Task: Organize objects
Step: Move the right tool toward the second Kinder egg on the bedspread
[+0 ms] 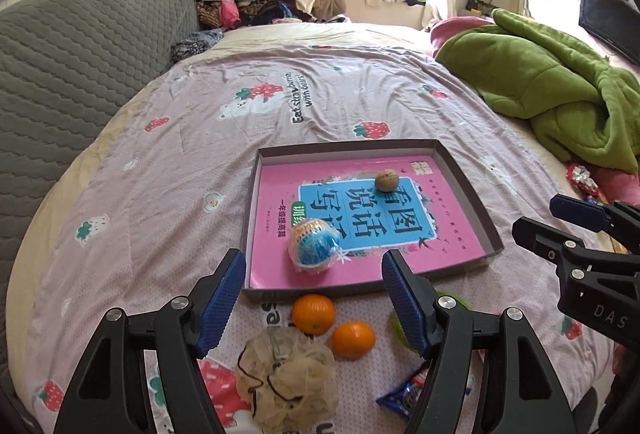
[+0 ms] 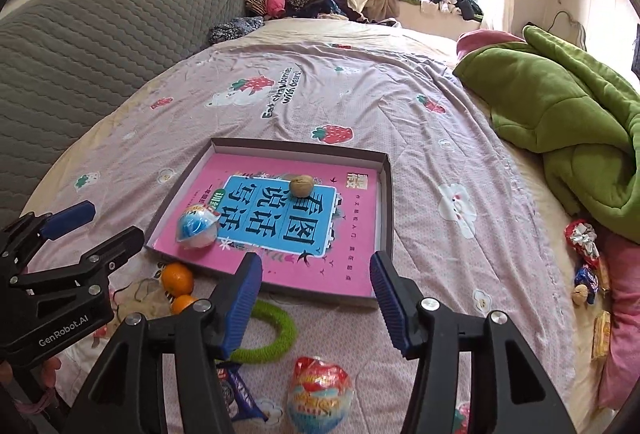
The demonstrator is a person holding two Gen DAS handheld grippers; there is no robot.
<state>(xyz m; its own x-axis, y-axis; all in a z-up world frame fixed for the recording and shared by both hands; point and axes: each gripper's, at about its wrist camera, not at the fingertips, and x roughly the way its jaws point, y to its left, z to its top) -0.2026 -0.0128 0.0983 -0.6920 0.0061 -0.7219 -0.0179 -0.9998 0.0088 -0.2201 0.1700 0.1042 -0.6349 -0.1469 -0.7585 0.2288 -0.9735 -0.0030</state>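
A shallow cardboard tray lies on the bed with a pink book in it. On the book sit a walnut and a blue wrapped egg toy. Two oranges lie just before the tray's near wall. A beige mesh ball, a green ring, a blue snack packet and a red wrapped egg toy lie nearer. My left gripper is open and empty above the oranges. My right gripper is open and empty above the tray's near edge.
A green quilt is bunched at the right. A grey padded headboard runs along the left. Small wrapped snacks lie by the right bed edge. Clothes are piled at the far end under the window.
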